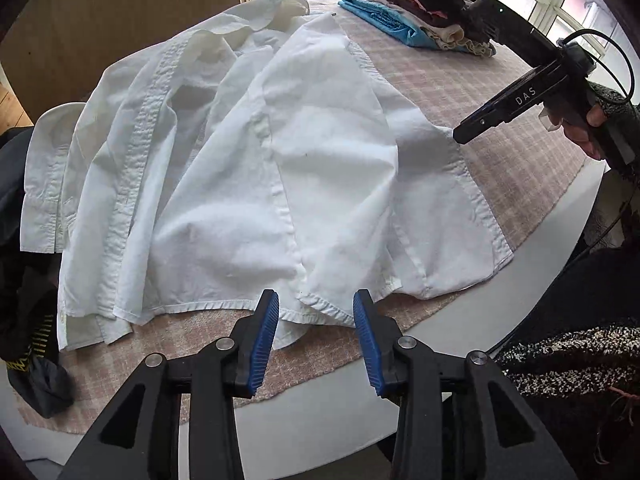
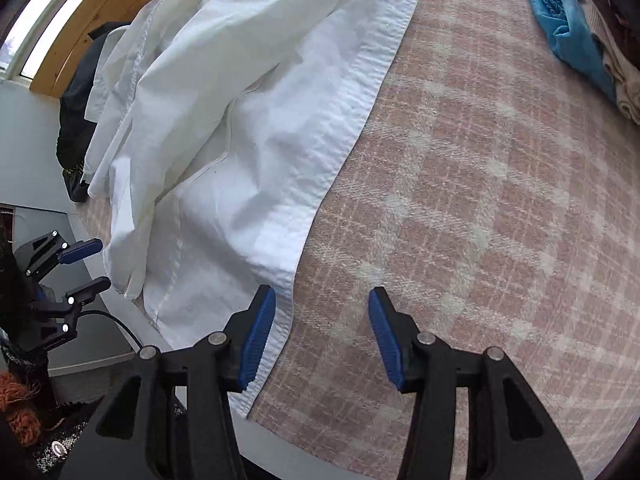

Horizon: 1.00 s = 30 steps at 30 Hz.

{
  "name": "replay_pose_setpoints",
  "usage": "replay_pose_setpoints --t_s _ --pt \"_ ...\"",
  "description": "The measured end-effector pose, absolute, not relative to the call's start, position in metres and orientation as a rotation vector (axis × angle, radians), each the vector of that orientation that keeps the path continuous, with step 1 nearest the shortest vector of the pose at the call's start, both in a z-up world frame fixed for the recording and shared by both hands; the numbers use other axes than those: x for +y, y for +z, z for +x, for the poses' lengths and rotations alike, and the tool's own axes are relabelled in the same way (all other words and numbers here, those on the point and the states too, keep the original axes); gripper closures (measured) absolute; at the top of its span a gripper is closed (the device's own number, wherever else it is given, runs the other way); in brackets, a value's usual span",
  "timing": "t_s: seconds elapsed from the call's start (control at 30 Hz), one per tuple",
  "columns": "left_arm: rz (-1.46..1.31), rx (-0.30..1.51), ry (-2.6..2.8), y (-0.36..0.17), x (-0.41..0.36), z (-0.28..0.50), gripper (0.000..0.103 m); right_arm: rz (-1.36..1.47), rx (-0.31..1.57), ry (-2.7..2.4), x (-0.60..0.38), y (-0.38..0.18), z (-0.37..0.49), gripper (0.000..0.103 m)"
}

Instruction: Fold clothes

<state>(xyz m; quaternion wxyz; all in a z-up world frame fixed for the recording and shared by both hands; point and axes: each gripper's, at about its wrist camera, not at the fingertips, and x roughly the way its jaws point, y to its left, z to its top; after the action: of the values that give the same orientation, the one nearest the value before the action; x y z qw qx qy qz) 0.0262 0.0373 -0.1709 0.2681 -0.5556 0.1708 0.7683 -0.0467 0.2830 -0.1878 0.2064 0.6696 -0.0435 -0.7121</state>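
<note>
A crumpled white shirt (image 1: 320, 160) lies spread on a pink checked cloth (image 1: 500, 92) over the table. My left gripper (image 1: 316, 300) stands open at the shirt's near hem, the hem's edge lying just beyond its blue pads, nothing pinched. In the right wrist view my right gripper (image 2: 322, 296) is open over the checked cloth (image 2: 480, 200), its left pad against the shirt's (image 2: 260, 140) thick stitched edge. From the left wrist view the right gripper (image 1: 458, 134) points at the shirt's right edge. The left gripper (image 2: 100, 263) shows open at the table's rim.
A stack of folded clothes (image 1: 420, 12) with a blue piece (image 2: 568, 28) sits at the far right by the window. A dark garment (image 1: 24, 320) hangs off the left side. The white table edge (image 1: 320, 412) runs near me. A tweed sleeve (image 1: 568, 356) is at lower right.
</note>
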Motion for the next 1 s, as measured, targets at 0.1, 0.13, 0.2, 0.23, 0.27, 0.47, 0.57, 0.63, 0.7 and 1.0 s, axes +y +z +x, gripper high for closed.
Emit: replay_pose_setpoints --t_s 0.1,0.13,0.2,0.23,0.27,0.47,0.57,0.63,0.7,1.0 --pt "-1.492 0.466 2.019 -0.180 0.045 0.021 0.065 1.837 -0.070 -1.990 0.275 -0.184 -0.032 0.054" --pt "-1.490 0.458 2.002 -0.182 0.047 0.020 0.067 1.825 -0.043 -1.995 0.271 -0.182 -0.027 0.054" --pt "-1.477 0.413 1.932 -0.183 0.048 0.019 0.084 1.806 0.030 -1.988 0.261 -0.182 -0.017 0.054" --pt "-1.473 0.394 1.895 -0.182 0.049 0.020 0.100 1.789 0.054 -1.999 0.257 -0.181 -0.013 0.054" --pt "-1.467 0.396 1.883 -0.178 0.050 0.021 0.101 1.765 0.066 -2.005 0.253 -0.179 -0.008 0.054" --pt "-1.404 0.315 2.025 -0.121 0.019 -0.004 0.101 1.588 0.064 -1.917 0.233 -0.173 0.009 0.070" --pt "-1.349 0.293 2.095 -0.090 0.005 -0.017 0.101 1.638 -0.098 -1.842 0.243 -0.177 0.001 0.099" --pt "-1.317 0.323 2.116 -0.074 0.004 -0.020 0.101 1.643 -0.220 -1.808 0.259 -0.169 -0.004 0.099" --pt "-1.290 0.313 2.110 -0.061 0.003 -0.017 0.101 1.629 -0.328 -1.775 0.278 -0.152 -0.006 0.099" --pt "-1.185 0.301 2.031 -0.029 0.026 0.016 0.101 1.823 -0.181 -1.789 0.333 -0.131 -0.002 0.092"
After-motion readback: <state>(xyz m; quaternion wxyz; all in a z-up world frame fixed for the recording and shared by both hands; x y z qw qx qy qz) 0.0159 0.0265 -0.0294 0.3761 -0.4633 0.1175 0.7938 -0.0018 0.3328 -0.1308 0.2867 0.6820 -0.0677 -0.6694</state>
